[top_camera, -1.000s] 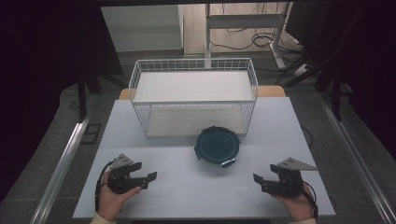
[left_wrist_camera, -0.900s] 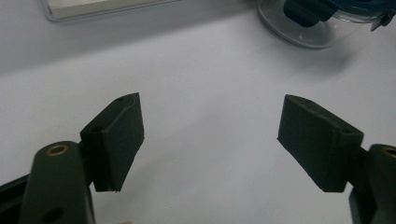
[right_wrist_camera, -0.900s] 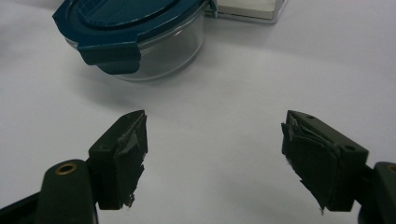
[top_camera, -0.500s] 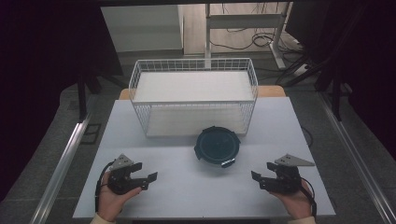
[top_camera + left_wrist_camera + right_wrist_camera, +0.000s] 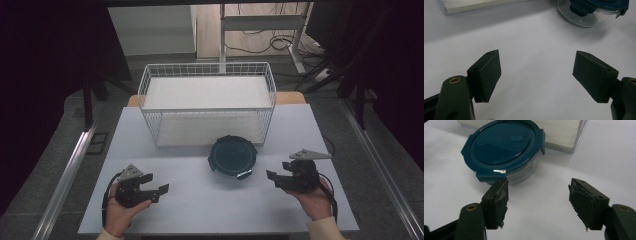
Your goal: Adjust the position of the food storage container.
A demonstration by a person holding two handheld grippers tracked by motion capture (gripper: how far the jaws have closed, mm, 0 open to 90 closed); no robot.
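High view: right tongs (image 5: 274, 176) lifted a little and shifted toward the round container (image 5: 233, 156) since a second ago, jaws just narrowed somewhat, nothing between them, still well apart. Left tongs (image 5: 159, 190) unmoved, held low over the tabletop (image 5: 210, 200), jaws parted with nothing between. Round container unmoved, just ahead and left of the right tongs, farther ahead and to the right of the left tongs, dark teal lid clipped on. White wire basket (image 5: 207, 107) beyond the container, well ahead of both tongs, holding only a pale flat liner on its floor. Left gripper view: left tongs (image 5: 536, 72) gaping over bare white tabletop (image 5: 534, 50), clear-walled container (image 5: 591, 12) far ahead to the upper right, contents not discernible. Right gripper view: right tongs (image 5: 539, 195) open, left jaw tip just short of a lid tab of the container (image 5: 504, 150), whether touching cannot be told; teal lid shut, clear wall beneath, nothing made out inside; basket liner edge (image 5: 559, 135) behind it.
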